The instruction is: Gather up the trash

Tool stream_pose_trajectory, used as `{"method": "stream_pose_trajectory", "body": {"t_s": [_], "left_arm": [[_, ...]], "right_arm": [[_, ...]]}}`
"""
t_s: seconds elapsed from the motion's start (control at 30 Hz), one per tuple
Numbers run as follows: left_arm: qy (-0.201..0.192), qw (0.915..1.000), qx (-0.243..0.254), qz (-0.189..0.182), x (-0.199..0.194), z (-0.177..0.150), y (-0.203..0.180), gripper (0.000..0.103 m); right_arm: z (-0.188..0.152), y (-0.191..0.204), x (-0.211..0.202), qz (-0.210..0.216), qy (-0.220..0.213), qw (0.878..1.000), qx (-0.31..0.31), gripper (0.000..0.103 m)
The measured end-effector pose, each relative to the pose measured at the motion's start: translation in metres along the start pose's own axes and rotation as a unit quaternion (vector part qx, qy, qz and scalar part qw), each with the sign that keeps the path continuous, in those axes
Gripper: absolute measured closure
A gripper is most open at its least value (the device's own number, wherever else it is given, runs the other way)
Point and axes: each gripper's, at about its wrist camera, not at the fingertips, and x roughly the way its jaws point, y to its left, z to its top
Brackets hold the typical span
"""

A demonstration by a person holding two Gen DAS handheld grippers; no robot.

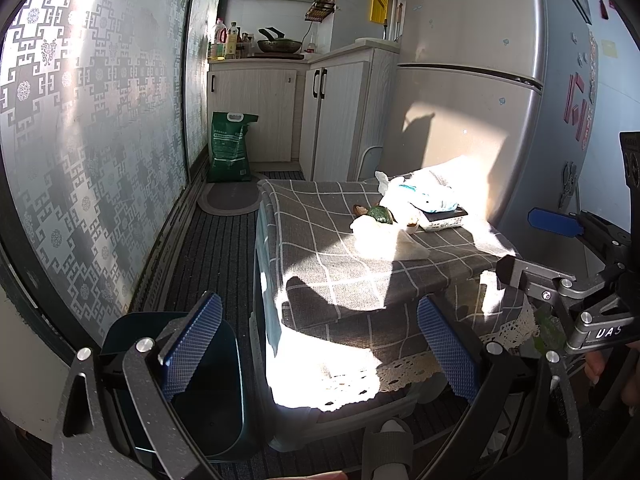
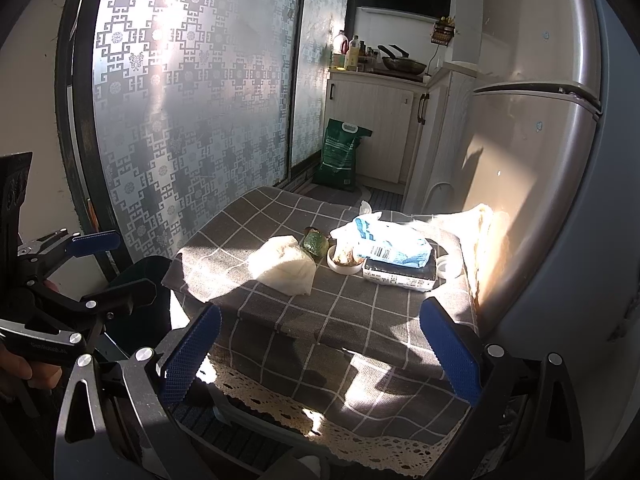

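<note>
Both tongs released, holding nothing. Left tongs [image 1: 320, 344] hang spread wide over the near edge of the counter [image 1: 320, 248], its left pad over a dark bin [image 1: 216, 392] on the floor. Right tongs [image 2: 320, 352] also spread, short of the counter's near edge, aimed at the pile.

Trash sits mid-counter on the grey checked cloth [image 2: 280, 312]: crumpled white tissue [image 2: 286, 266] in sunlight, green rounded scrap [image 2: 315, 242] touching its far side, small brown bit just behind that. Beside the green scrap, a small white dish [image 2: 344, 262] with brownish scraps in it. Right of the dish, a blue-and-white tissue pack [image 2: 390, 242] lies on a dark flat box [image 2: 400, 274]. White cloth bunched behind, against the fridge [image 2: 532, 152].

Cloth has a lace hem hanging over the front. Fridge stands right of the counter, touching or nearly so. Patterned frosted sliding door [image 2: 192, 92] on the left. Far end: green sack [image 2: 340, 154] on the floor by white cabinets [image 2: 376, 128], with a pan and bottles on top. Slippered foot [image 1: 390, 448] below the left tongs.
</note>
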Motion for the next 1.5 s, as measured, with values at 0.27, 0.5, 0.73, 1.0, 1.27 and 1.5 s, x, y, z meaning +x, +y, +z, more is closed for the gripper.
{"method": "stream_pose_trajectory", "body": {"t_s": [0.27, 0.5, 0.73, 1.0, 1.27, 1.5], "left_arm": [[0.001, 1.0, -0.001, 0.001, 0.0, -0.001, 0.002, 0.003], [0.001, 1.0, -0.001, 0.003, -0.001, -0.001, 0.004, 0.003], [0.001, 1.0, 0.002, 0.008, -0.002, 0.003, 0.011, 0.003], [0.02, 0.9997, -0.007, -0.011, 0.002, 0.021, 0.027, 0.003], [0.038, 0.9958, 0.051, -0.066, 0.021, 0.038, 0.0, 0.016], [0.072, 0.9874, 0.09, -0.109, 0.057, 0.056, -0.025, 0.04]], "right_arm": [[0.004, 0.002, -0.001, 0.005, -0.002, 1.0, -0.004, 0.003], [0.005, 0.004, 0.0, 0.005, -0.002, 1.0, -0.007, 0.003], [0.009, 0.007, 0.0, 0.011, -0.004, 1.0, 0.0, 0.003], [0.019, 0.005, 0.003, 0.031, 0.009, 0.999, 0.007, 0.003], [0.03, -0.011, 0.007, 0.031, 0.018, 0.999, 0.023, 0.003], [0.034, -0.044, 0.012, 0.025, 0.02, 0.998, 0.055, 0.003]]}}
